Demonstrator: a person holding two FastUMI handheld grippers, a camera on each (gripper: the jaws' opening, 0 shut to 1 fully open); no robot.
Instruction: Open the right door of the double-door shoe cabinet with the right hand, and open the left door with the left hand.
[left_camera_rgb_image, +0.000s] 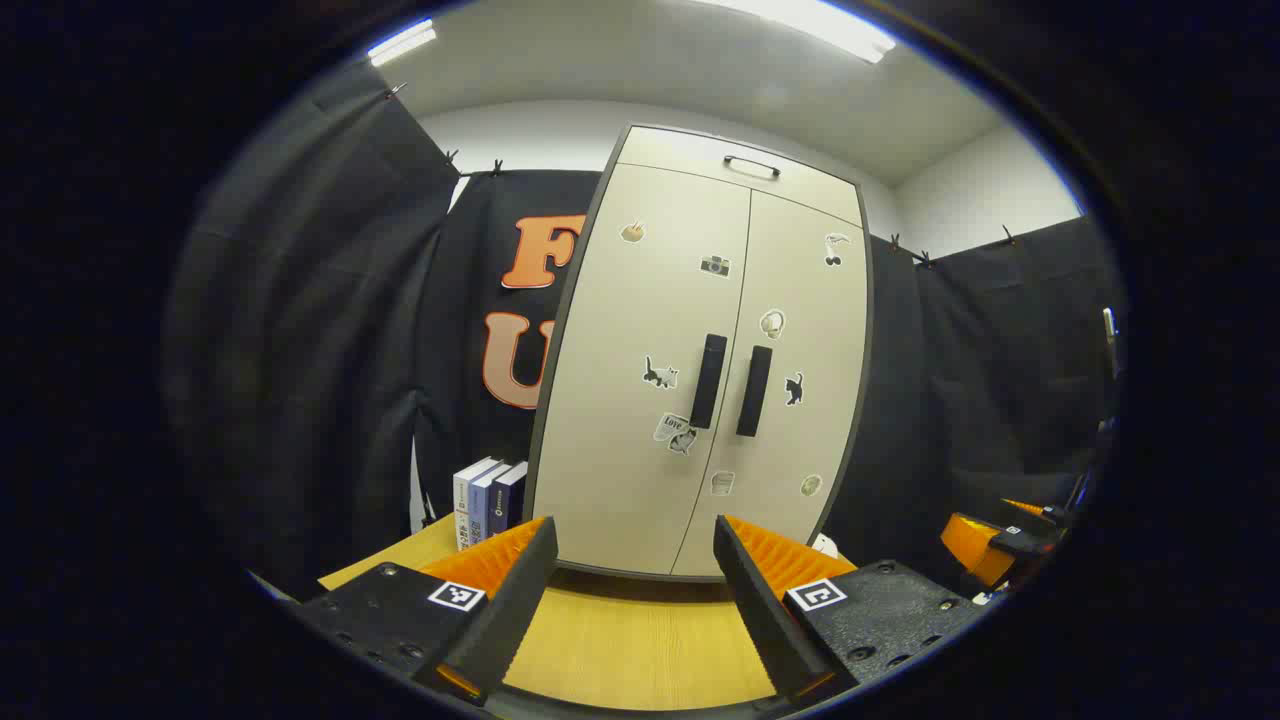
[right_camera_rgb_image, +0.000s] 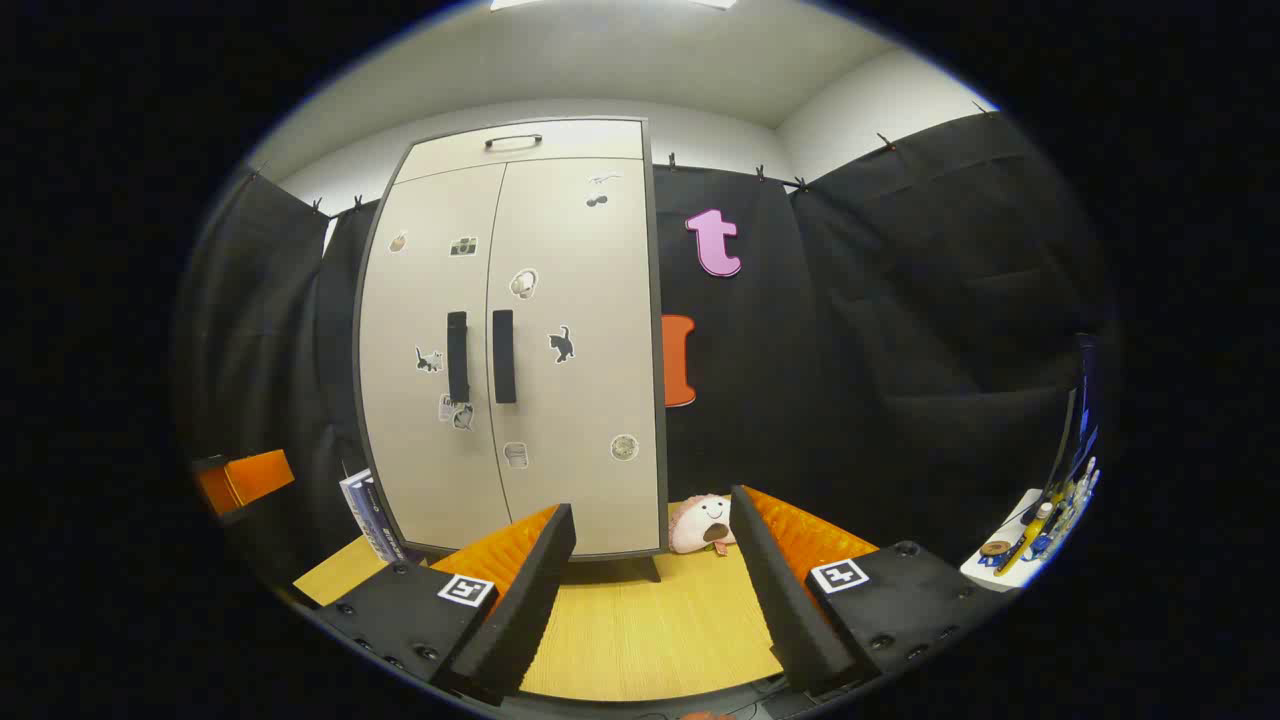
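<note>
Beige shoe cabinet (left_camera_rgb_image: 690, 350) upright on table, both doors shut, stickered.

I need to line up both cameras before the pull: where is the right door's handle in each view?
Left gripper view: the right handle is just right of centre, the right-hand bar of the black pair.
Right gripper view: it sits left of centre, again the right-hand bar.
Shared landmark: the black cat sticker just right of that handle on the right door.
</note>
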